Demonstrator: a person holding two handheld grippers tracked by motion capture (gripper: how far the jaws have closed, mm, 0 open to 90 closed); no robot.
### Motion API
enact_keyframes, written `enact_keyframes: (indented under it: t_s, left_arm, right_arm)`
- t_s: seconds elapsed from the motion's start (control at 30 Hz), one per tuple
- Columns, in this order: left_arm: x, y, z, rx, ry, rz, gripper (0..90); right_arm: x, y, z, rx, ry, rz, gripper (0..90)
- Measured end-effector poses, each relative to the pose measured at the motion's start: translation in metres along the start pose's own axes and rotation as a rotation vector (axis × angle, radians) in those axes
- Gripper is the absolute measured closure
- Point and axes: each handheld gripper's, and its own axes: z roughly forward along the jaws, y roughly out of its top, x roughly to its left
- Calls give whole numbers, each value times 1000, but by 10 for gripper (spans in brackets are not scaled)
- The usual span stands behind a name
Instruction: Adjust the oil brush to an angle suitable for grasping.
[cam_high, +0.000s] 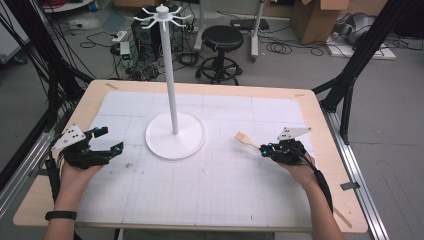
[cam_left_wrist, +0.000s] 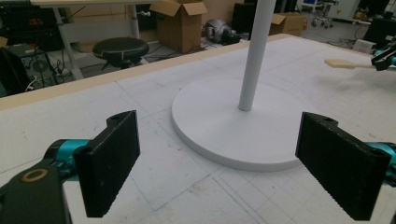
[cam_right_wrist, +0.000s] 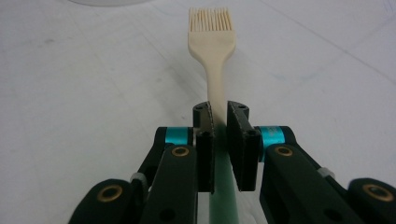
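1. Nearest the camera in the high view, a person's two forearms are coming in from the bottom edge, each hand holding one two-jaw gripper over a white gridded mat (cam_high: 210, 185) on a wooden table (cam_high: 310, 100).
2. The left gripper (cam_high: 106, 140) is hovering at the mat's left side with its jaws standing wide apart and nothing between them; in the left gripper view its two black pads (cam_left_wrist: 109, 161) are framing bare mat.
3. The right gripper (cam_high: 263, 148) is sitting at the mat's right side with its jaws nearly closed on the handle of one cream pastry brush (cam_right_wrist: 211, 51). The handle appears to turn green where it is passing back between the jaws.
4. The brush is pointing away from the right gripper toward the middle of the table, bristles forward, low over or resting on the mat; I cannot tell which.
5. Farther in, one white hook stand (cam_high: 174, 136) is standing at the centre of the mat: a round base, a tall thin pole and a ring of hooks at the top (cam_high: 163, 14). No hook is carrying anything.
6. Judging from this, the work is at an early stage: the brush is gripped, while lifting it and hanging it on a hook is probably what is remaining.
7. Count: two grippers, one brush, one stand.
8. Beyond the table, one black round stool (cam_high: 221, 37) and cardboard boxes are sitting on the floor.
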Motion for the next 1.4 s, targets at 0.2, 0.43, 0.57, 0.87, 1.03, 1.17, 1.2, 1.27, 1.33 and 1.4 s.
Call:
enact_keyframes:
  t_s: [0.2,0.43,0.57,0.87,1.03,1.17,1.2,1.27,1.33,1.4]
  left_arm:
    - [0,1,-2,-14,3,-4,143]
    - [1,2,-4,-29,-3,-8,143]
    - [1,3,-4,-29,-6,-4,143]
    - [0,3,-5,-36,-6,-9,143]
    - [0,3,-4,-32,-9,-6,143]
    - [-1,3,-4,-34,-10,-5,143]
    - [-1,3,-4,-33,-11,-8,143]
    - [-1,3,-4,-32,-13,-7,143]
    - [-1,3,-4,-30,-14,-5,143]
    - [-2,3,-3,-28,-14,-5,143]
  right_arm:
    - [14,22,5,-27,57,-59,821]
    - [47,58,27,-35,173,-149,821]
    - [64,71,40,-48,236,-168,821]
    - [101,89,75,-3,337,-255,820]
    - [122,95,94,26,382,-297,820]
    - [138,97,108,47,424,-323,820]
    - [142,98,111,53,431,-326,820]
    - [149,98,118,67,448,-345,820]
    - [157,98,124,84,460,-353,820]
    - [163,98,131,92,474,-371,819]
